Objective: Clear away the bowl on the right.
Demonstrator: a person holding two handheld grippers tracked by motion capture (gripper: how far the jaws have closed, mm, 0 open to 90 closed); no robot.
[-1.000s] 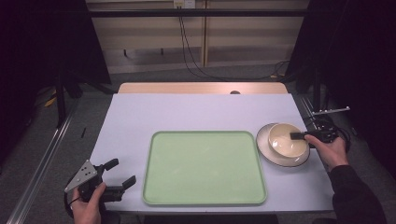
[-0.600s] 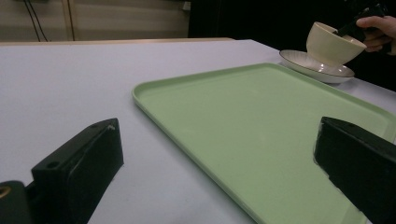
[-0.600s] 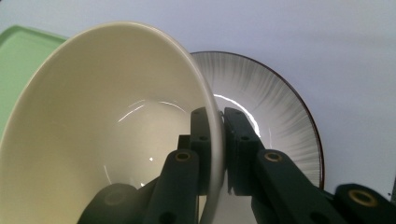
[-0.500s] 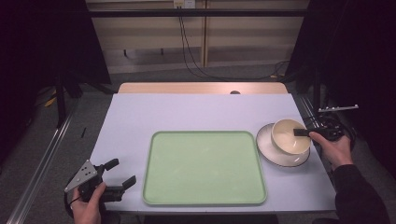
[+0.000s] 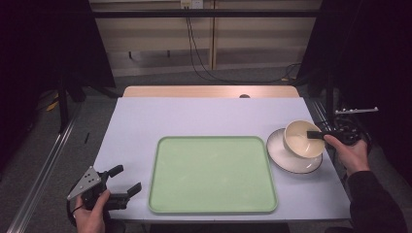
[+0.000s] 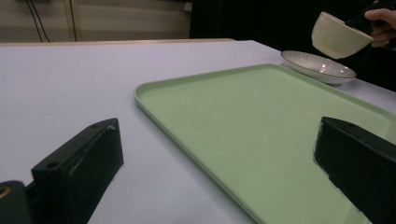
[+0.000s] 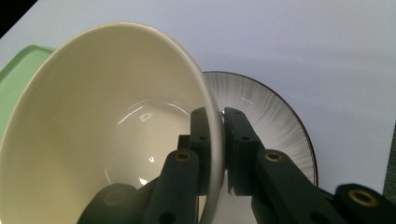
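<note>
A cream bowl (image 5: 303, 139) hangs tilted above a white plate (image 5: 294, 161) at the table's right side. My right gripper (image 5: 315, 134) is shut on the bowl's rim, one jaw inside and one outside. In the right gripper view the bowl (image 7: 102, 126) is close up, with the ribbed plate (image 7: 275, 121) behind it. A light green tray (image 5: 212, 174) lies flat in the middle. My left gripper (image 5: 121, 180) rests open near the tray's front left corner, holding nothing. In the left gripper view the tray (image 6: 261, 130) spreads ahead, and the bowl (image 6: 337, 35) is raised over the plate (image 6: 318, 66).
The pale table (image 5: 194, 116) has bare room behind and left of the tray. A wooden strip (image 5: 209, 91) runs along its far edge. Cables hang at the back wall. A dark stand and clutter sit off the table's right edge.
The right gripper has lifted the bowl off the plate and tilted it, shifting slightly right. The left gripper has stayed put.
</note>
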